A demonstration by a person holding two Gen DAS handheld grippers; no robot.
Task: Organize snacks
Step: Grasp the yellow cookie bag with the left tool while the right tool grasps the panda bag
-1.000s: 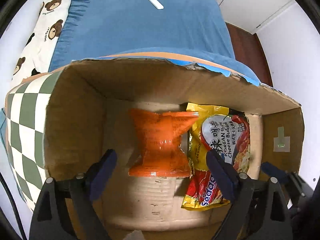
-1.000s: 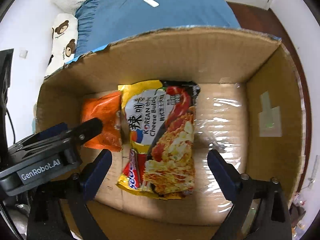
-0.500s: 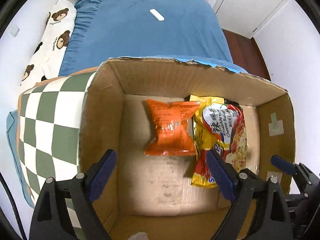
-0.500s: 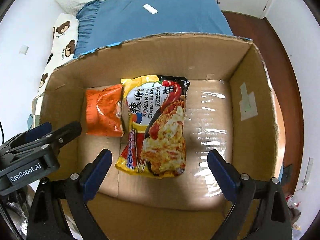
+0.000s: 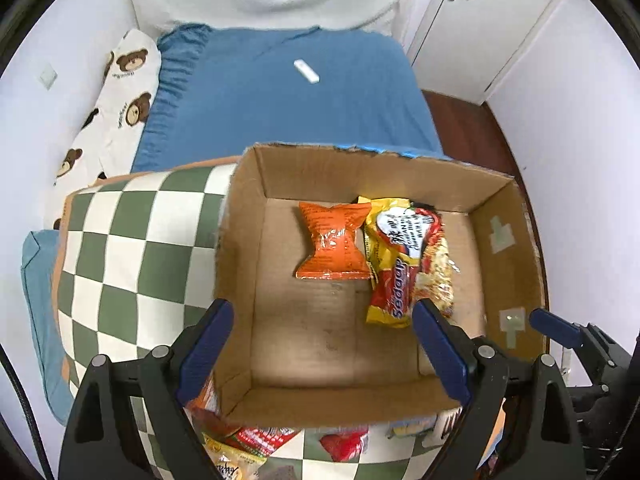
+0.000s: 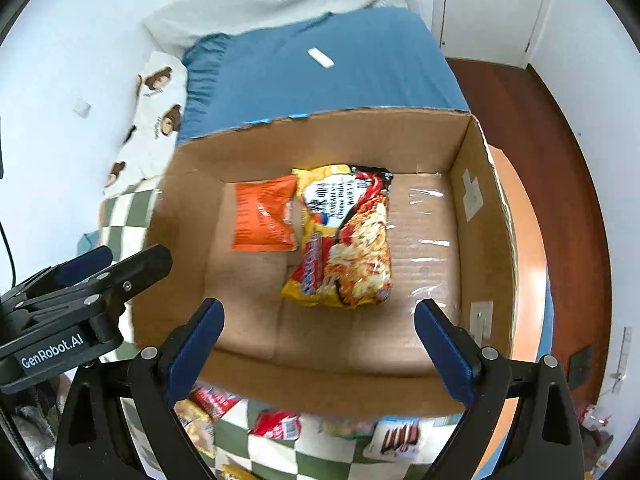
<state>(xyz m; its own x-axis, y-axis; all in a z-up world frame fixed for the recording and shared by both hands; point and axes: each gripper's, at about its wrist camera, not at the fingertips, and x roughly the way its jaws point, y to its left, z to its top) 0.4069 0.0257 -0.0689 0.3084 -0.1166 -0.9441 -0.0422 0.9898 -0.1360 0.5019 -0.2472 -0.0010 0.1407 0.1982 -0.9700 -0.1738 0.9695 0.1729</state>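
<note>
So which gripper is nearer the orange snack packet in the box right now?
Left. The left gripper hangs open almost straight above the orange snack packet; the right gripper, also open, sits further over, above the noodle packet beside it.

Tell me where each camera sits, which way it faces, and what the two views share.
Left wrist: on the left tool, facing steeply down into the cardboard box; its open fingers show, the right tool at the right edge.
Right wrist: on the right tool, facing down into the box; its open fingers show, the left tool at the left.
Shared: box, orange packet, noodle packet, blue bed.
</note>
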